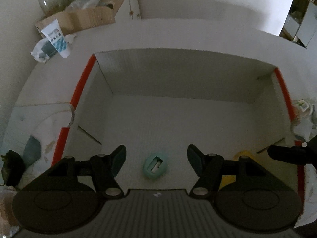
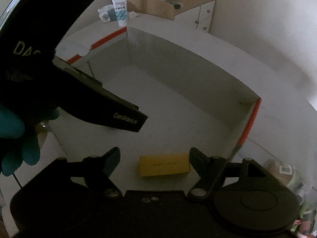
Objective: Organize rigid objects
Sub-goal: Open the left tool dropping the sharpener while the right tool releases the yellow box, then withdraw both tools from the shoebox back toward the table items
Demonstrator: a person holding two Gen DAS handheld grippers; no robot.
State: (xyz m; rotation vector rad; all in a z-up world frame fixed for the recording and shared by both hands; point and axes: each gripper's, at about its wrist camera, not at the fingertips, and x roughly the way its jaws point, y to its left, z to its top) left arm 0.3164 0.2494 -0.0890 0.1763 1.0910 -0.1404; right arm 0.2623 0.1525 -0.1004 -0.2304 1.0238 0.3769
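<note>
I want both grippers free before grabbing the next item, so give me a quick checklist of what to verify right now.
1. Left gripper empty, jaws apart: ok.
2. Right gripper empty, jaws apart: ok.
3. Teal sharpener resting on the white box floor: ok.
4. Yellow box lying flat inside: ok.
5. Floor space left in the box: ok.
6. Next item to pick within reach: cannot tell.

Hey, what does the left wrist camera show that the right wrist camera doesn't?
Only the left wrist view shows the small mint-green case on the box floor between the open left gripper.

Only the right wrist view shows the whole yellow box, between the open right gripper, and a gloved hand.

Both show the white cardboard box and the white tube.
</note>
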